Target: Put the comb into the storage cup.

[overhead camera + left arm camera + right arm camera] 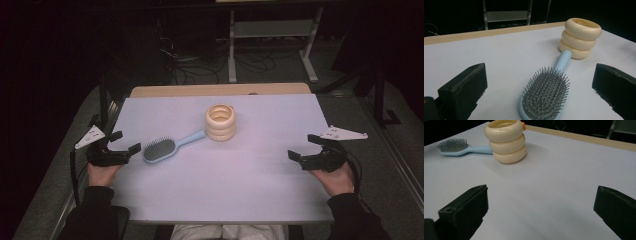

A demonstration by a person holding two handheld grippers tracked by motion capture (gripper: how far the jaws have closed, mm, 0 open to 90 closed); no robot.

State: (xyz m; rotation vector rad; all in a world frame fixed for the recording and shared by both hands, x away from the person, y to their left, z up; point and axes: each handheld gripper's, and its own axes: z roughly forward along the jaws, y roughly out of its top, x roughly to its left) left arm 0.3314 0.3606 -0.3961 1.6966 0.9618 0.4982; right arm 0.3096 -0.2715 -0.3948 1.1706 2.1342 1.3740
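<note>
Approaching the hairbrush with both tongs spread wide and empty.
Bristles up, it lies left of centre on the table, its blue handle tip touching the cream ringed holder. The left gripper sits just beside the brush head and looks set to close on it; the right gripper waits well apart.

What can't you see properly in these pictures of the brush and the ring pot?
- Inside of the cream ring pot: its bottom is hidden by its own wall in the high view and both gripper views.
- Small orange bit on the pot's rim: too small to identify, right gripper view.
- Blue hairbrush: the head's near end is cut off by the bottom edge, left gripper view.
- The room beyond the table: too dark, high view.
</note>
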